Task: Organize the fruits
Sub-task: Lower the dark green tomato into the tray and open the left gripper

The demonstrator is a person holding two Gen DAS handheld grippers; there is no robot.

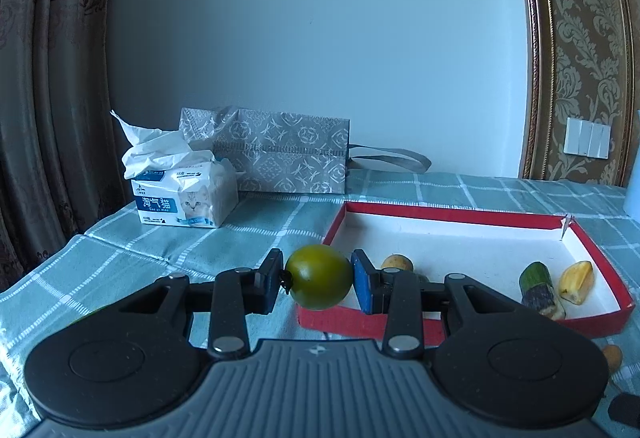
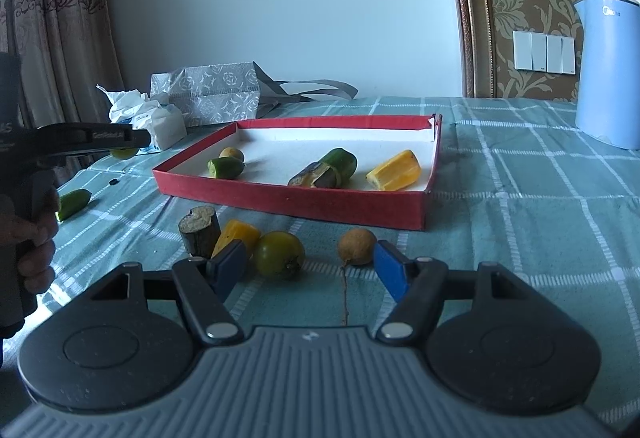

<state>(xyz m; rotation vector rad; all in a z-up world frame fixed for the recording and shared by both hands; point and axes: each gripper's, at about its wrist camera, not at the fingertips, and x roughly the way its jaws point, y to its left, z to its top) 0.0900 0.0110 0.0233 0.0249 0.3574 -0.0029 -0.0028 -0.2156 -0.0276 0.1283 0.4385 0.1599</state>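
My left gripper (image 1: 319,280) is shut on a round green fruit (image 1: 320,276) and holds it just above the near left corner of the red tray (image 1: 440,213). The tray (image 2: 288,202) holds a small yellow fruit (image 2: 232,153), a green piece (image 2: 225,167), a green and dark sugarcane piece (image 2: 325,169) and a yellow piece (image 2: 396,170). My right gripper (image 2: 308,264) is open above the cloth, with a green fruit (image 2: 279,255) and a brown longan (image 2: 357,246) between its fingers. The left gripper also shows at the left of the right wrist view (image 2: 132,145).
On the cloth in front of the tray lie a dark cane stub (image 2: 200,232), a yellow piece (image 2: 237,236) and a green piece (image 2: 74,203). A tissue pack (image 1: 186,199) and a grey gift bag (image 1: 280,153) stand at the back left. A blue kettle (image 2: 608,73) stands at the right.
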